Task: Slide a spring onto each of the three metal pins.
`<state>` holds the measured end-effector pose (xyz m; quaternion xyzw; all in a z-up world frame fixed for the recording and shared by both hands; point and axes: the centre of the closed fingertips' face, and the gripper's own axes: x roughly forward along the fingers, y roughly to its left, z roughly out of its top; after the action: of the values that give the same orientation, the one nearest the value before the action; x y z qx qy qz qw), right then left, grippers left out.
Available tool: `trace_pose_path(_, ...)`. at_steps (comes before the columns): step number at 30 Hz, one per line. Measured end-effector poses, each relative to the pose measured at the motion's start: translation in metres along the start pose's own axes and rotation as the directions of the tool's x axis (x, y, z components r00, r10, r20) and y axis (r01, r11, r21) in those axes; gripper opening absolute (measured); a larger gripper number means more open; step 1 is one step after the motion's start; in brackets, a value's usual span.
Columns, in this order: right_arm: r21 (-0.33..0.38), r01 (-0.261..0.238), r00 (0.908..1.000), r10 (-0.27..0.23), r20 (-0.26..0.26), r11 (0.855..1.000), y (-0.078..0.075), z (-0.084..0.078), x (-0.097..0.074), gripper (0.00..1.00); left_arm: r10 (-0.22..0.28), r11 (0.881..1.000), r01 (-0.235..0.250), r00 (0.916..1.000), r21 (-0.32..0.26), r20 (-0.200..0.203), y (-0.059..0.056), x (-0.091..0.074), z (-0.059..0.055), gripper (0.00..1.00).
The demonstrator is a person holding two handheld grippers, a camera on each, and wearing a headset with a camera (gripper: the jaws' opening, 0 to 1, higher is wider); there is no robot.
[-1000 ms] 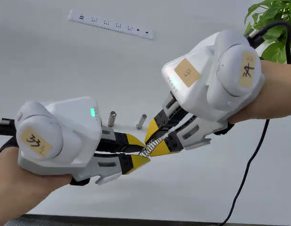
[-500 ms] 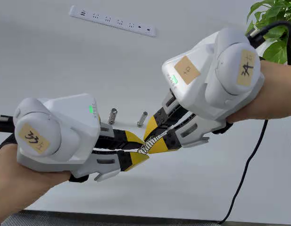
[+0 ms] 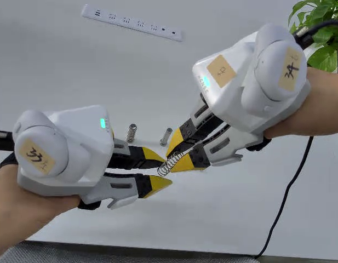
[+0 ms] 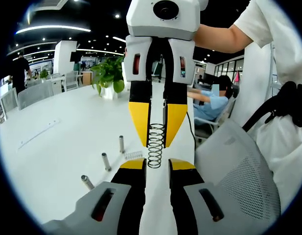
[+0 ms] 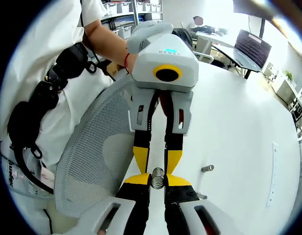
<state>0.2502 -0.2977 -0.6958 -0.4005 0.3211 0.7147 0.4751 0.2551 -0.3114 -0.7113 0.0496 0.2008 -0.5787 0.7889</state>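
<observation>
My right gripper [image 3: 179,154] was clamped on one end of the spring [image 3: 165,166] and held it in the air above the near part of the desk [image 3: 75,71]. The free end poked out toward my left gripper [image 3: 158,169]. The left jaws stood apart. In the left gripper view the spring's loose end sat just between their tips and, as far as I could tell, was not pinched.

I judged the spring to be light, thin-wired and bouncy. A hard squeeze would squash or kink it, and it could flick out sideways if gripped on too few coils. The better hold seemed to be a gentle one across several coils near one end, leaving the bore of the other end free for a pin.

The pins [image 4: 106,161] lay on the desk farther in from its near edge. They looked small, smooth and likely to roll. A loose spring [image 4: 133,154] lay just beside them.
</observation>
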Motion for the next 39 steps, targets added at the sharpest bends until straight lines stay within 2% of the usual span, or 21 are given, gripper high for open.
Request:
trace_pose_path(14, 0.059, 0.074, 0.9972, -0.074, -0.002, 0.995, -0.018, -0.009, -0.018, 0.07, 0.06, 0.998, -0.06, 0.9981, -0.007, -0.012, 0.012, -0.021, -0.011, 0.26)
trace_pose_path(26, 0.104, 0.157, 0.9863, -0.15, -0.068, 0.982, -0.05, -0.029, -0.028, 0.07, 0.113, 0.993, -0.113, 0.9933, -0.013, -0.024, 0.026, -0.04, -0.027, 0.36)
trace_pose_path(32, 0.127, 0.177, 0.9802, -0.163, -0.112, 0.976, -0.067, -0.044, -0.025, 0.07, 0.145, 0.989, -0.145, 0.9893, -0.035, -0.011, 0.038, -0.05, -0.031, 0.48)
trace_pose_path(35, 0.131, 0.179, 0.9783, -0.163, -0.128, 0.975, -0.071, -0.048, -0.022, 0.07, 0.152, 0.987, -0.153, 0.9882, -0.045, -0.016, 0.043, -0.054, -0.035, 0.55)
trace_pose_path(39, 0.141, 0.182, 0.9759, -0.161, -0.148, 0.973, -0.079, -0.054, -0.016, 0.07, 0.164, 0.984, -0.162, 0.9864, -0.067, 0.016, 0.048, -0.058, -0.035, 0.67)
